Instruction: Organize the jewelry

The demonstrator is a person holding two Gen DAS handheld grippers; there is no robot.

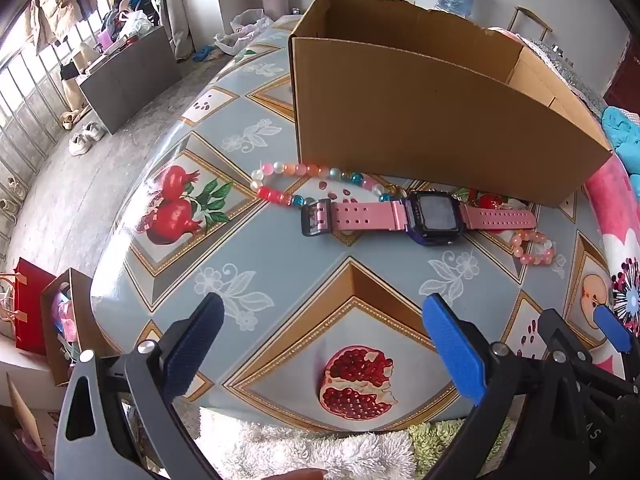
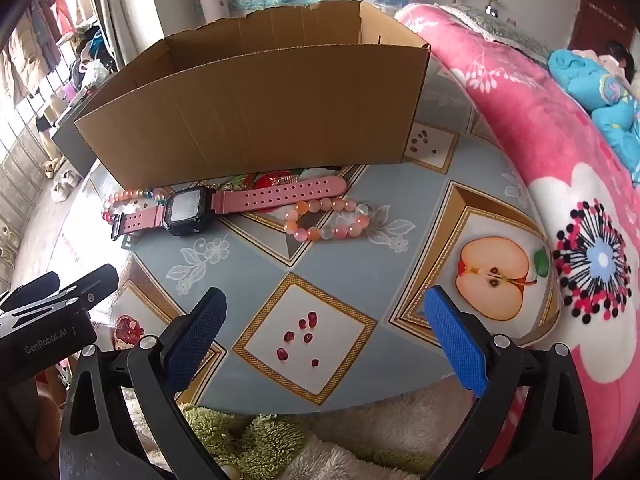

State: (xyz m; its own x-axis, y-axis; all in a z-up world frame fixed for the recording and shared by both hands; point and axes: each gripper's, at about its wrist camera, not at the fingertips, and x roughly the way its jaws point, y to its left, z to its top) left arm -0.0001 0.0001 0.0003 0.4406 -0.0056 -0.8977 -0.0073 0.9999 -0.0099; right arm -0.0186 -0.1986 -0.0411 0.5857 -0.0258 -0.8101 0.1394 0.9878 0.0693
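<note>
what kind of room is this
Most likely a lived-in bedroom at home. A pink floral blanket lies beside the table, clothes hang by the window, and shoes sit on the bare floor.

Daylit window [image 1: 24, 92] (barred) – grey floor [image 1: 132, 128], pink bedspread [image 2: 540, 120].

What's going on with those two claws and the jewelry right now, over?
Left gripper and right gripper: jaws wide, empty. Pink watch, peach bracelet, multicolour bracelet on table before cardboard box. Nothing in the way.
</note>
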